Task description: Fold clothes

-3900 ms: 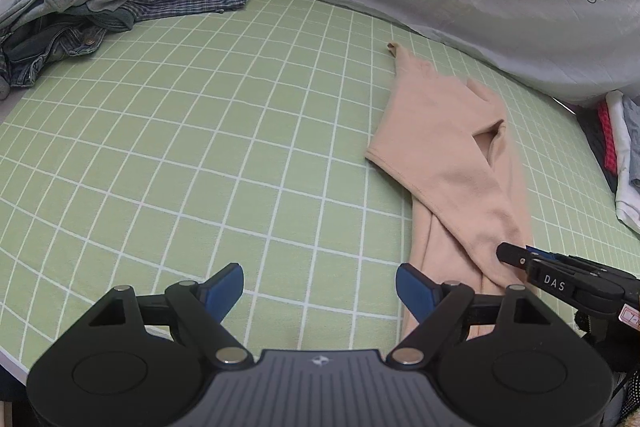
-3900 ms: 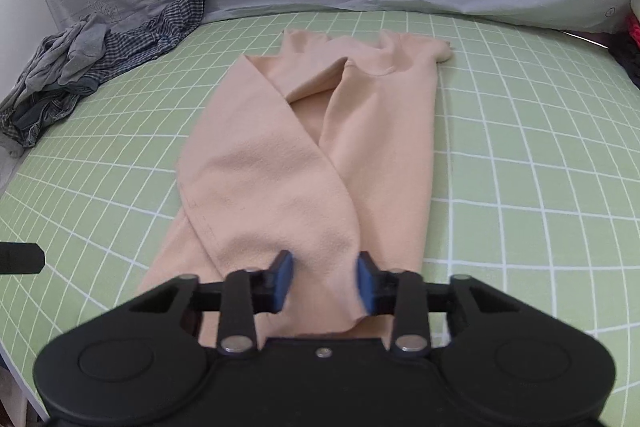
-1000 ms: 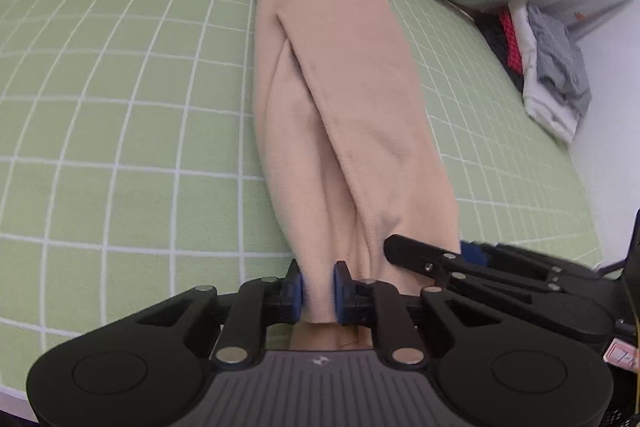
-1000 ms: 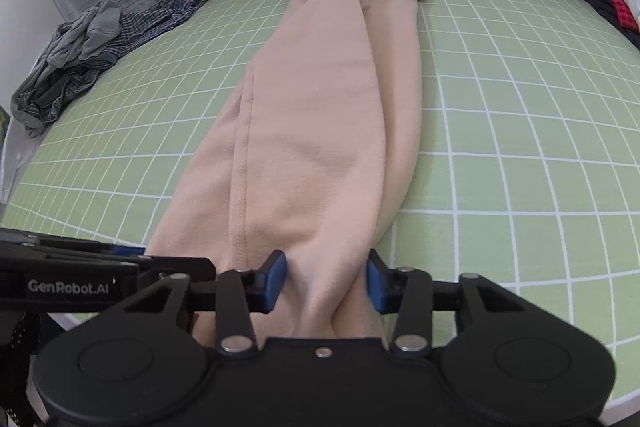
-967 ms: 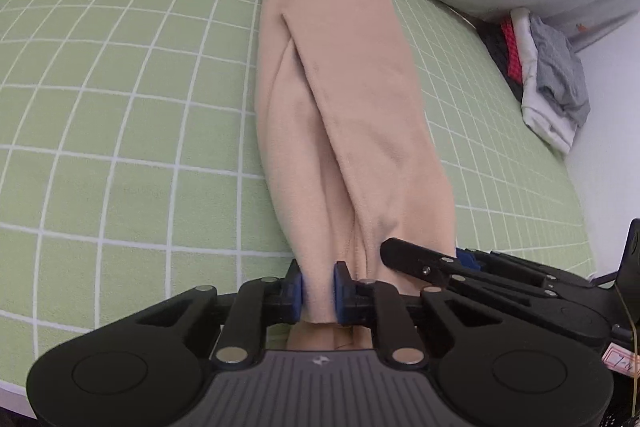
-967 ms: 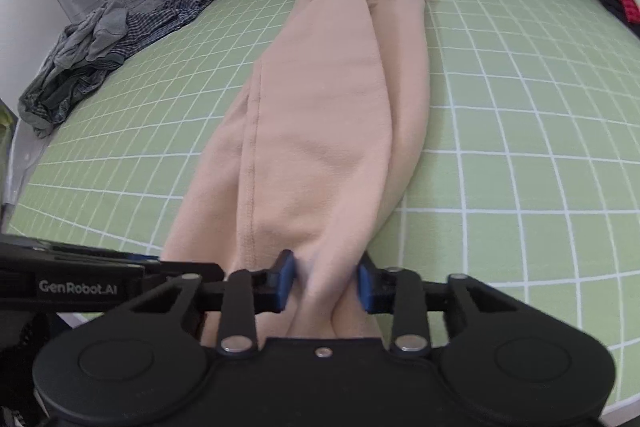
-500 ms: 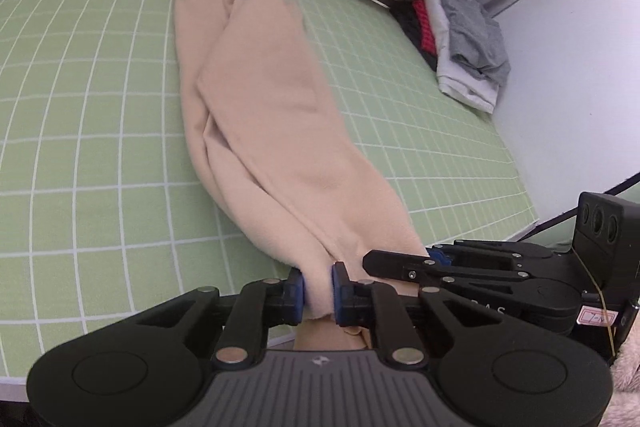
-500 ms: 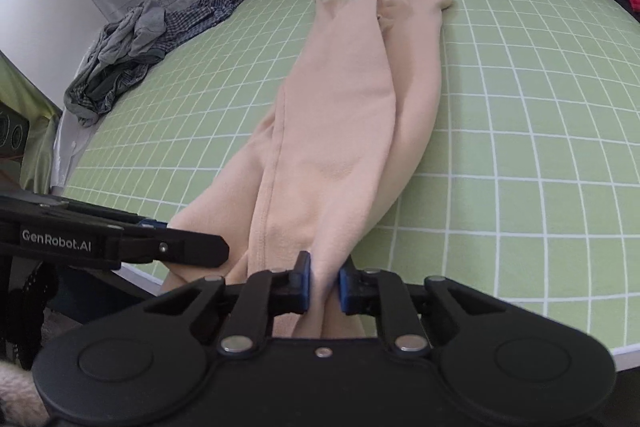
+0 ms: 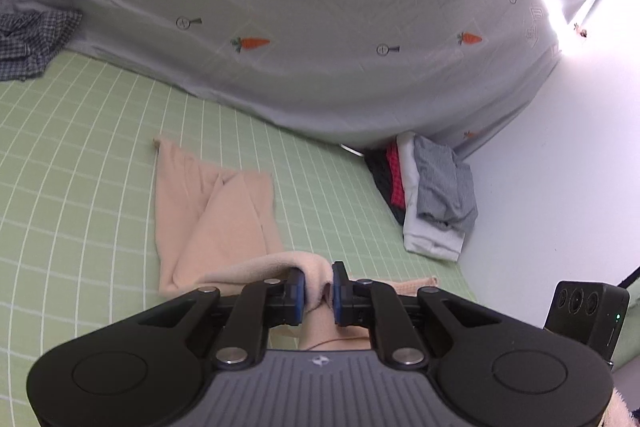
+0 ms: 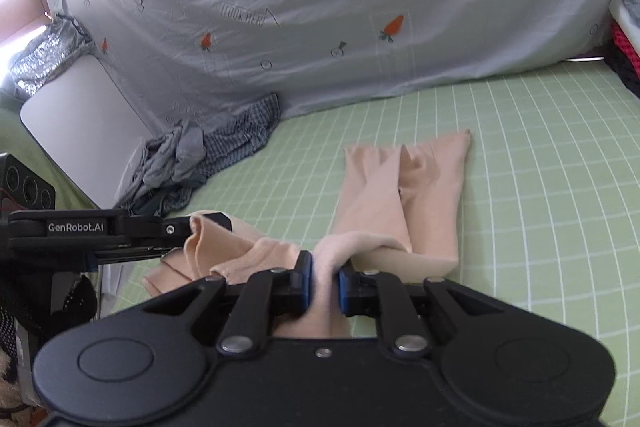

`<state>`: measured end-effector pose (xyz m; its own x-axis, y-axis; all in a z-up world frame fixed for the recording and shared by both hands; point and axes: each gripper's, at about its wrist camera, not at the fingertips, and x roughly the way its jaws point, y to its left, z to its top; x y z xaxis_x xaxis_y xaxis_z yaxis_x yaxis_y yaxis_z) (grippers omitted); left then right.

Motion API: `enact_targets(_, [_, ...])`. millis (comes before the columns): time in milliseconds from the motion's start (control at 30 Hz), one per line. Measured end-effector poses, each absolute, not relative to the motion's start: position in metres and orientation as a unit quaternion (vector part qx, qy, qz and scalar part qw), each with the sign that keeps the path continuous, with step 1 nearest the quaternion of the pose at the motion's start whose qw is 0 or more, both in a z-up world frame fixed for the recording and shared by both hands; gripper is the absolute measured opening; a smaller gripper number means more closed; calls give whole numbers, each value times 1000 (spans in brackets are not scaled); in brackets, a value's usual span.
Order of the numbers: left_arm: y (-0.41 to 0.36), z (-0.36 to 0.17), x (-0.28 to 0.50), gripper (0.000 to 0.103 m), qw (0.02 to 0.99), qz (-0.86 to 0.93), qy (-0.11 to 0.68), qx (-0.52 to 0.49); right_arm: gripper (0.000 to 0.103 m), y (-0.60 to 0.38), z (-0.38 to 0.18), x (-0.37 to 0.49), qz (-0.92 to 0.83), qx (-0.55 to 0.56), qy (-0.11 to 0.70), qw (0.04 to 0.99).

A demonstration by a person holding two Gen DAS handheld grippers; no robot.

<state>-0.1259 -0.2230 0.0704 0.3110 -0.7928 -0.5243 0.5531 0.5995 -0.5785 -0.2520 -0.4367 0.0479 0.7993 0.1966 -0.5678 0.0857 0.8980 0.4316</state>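
Left gripper [image 9: 317, 287] and right gripper [image 10: 324, 281] pinch peach garment [image 10: 400, 195], doubled over.

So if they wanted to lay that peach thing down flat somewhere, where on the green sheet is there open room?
The green checked sheet lies bare to the right of the peach garment, up to the stacked clothes at the wall. There is also bare sheet between the garment and the rumpled plaid pile. That far left corner, and the near edge around both tools, are crowded.
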Motion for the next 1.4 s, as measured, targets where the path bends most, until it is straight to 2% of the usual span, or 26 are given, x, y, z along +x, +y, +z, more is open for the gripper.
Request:
enact_targets(333, [-263,76,-68,14,824,-393,380,-147,14,-464,59,-180,28,172,290,941])
enact_targets(533, [-294,42,-22,14,825,-362,410,-145,14,-481,32,-128,25,156,319,935])
enact_targets(933, [-339,-60,47,14,812,-281,499,-111,15,-497,-66,-42,-17,171,405,898])
enact_targets(1033, [-330,-67,54,17,802,-275,511,-143,16,-505,-70,-38,-23,201,403,892])
enact_targets(1133, [-330,-61,58,21,806,-278,507,-128,17,-521,-72,-38,-17,253,402,880])
enact_targets(1233, [-330,-44,59,25,822,-275,487,-112,24,-534,-65,-39,-8,299,398,867])
enact_targets(1267, [-327,-37,60,31,829,-270,477,-113,26,-536,-59,-40,-8,303,392,868])
enact_targets(1300, [-323,-30,60,37,836,-266,466,-118,31,-537,-53,-43,-12,303,384,872])
enact_targets(1400, [-308,-9,59,48,856,-253,432,-132,54,-543,-28,-53,-42,289,347,891])
